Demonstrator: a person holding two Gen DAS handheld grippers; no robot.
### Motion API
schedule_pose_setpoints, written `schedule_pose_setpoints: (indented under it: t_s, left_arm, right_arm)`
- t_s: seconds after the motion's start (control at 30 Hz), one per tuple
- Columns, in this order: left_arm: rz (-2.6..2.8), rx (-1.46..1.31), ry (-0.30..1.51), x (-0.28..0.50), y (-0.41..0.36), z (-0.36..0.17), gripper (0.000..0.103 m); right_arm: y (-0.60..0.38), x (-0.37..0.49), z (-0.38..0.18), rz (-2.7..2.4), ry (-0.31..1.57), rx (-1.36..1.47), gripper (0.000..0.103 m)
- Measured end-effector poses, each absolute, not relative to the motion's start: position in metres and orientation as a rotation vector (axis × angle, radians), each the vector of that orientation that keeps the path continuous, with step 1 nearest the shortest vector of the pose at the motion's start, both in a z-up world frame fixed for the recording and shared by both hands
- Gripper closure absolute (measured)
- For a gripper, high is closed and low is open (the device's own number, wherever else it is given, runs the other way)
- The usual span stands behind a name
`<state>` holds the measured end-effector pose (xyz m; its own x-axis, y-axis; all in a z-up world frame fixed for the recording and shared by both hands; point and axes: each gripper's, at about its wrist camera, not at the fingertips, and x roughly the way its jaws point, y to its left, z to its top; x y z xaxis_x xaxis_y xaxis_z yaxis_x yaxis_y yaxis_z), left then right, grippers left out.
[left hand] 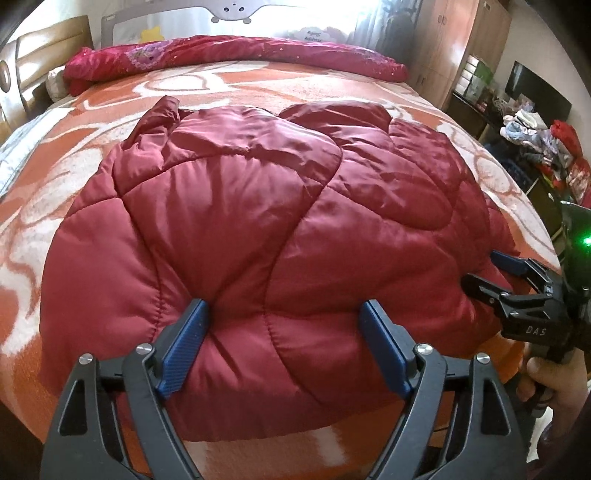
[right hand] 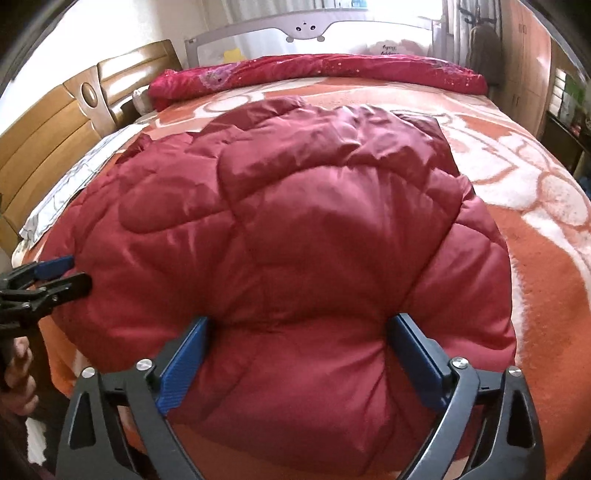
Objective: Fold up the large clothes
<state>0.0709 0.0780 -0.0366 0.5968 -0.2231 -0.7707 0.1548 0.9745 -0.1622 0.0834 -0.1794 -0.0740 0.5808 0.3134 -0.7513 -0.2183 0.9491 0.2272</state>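
Note:
A dark red quilted padded jacket (left hand: 258,221) lies folded on the bed, its near edge toward me; it also fills the right wrist view (right hand: 295,221). My left gripper (left hand: 284,314) has its blue pads wide apart, with the jacket's near edge bulging between them. My right gripper (right hand: 299,325) stands the same way on the jacket's near right edge. The right gripper also shows at the right of the left wrist view (left hand: 491,269), and the left gripper at the left of the right wrist view (right hand: 70,273).
The bed has an orange and white blanket (left hand: 92,155). A rolled red quilt (left hand: 236,55) lies at the far side by a bed rail (right hand: 306,22). A wooden headboard (right hand: 48,140) stands left. A cluttered shelf with clothes (left hand: 535,140) is at the right.

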Motion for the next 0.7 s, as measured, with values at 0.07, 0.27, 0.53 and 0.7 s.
schedule_pose_setpoints:
  t_s: [0.07,0.27,0.53,0.7]
  left_arm:
    - [-0.221,-0.080,0.908,0.072,0.078,-0.037,0.018]
    - [-0.220,-0.078,0.909,0.072,0.079,-0.036,0.018]
    - [-0.212,-0.065,0.912,0.072,0.076,-0.035,0.018]
    - [-0.212,-0.061,0.916,0.072,0.074,-0.035,0.018]
  right_arm:
    - [-0.180,0.083,-0.074,0.312,0.898,0.111,0.005]
    - [-0.183,0.082,-0.074,0.310,0.899,0.126,0.005]
    - [-0.192,0.079,-0.043,0.322,0.842,0.165,0.010]
    - [-0.190,0.095,-0.069,0.322,0.897,0.153,0.008]
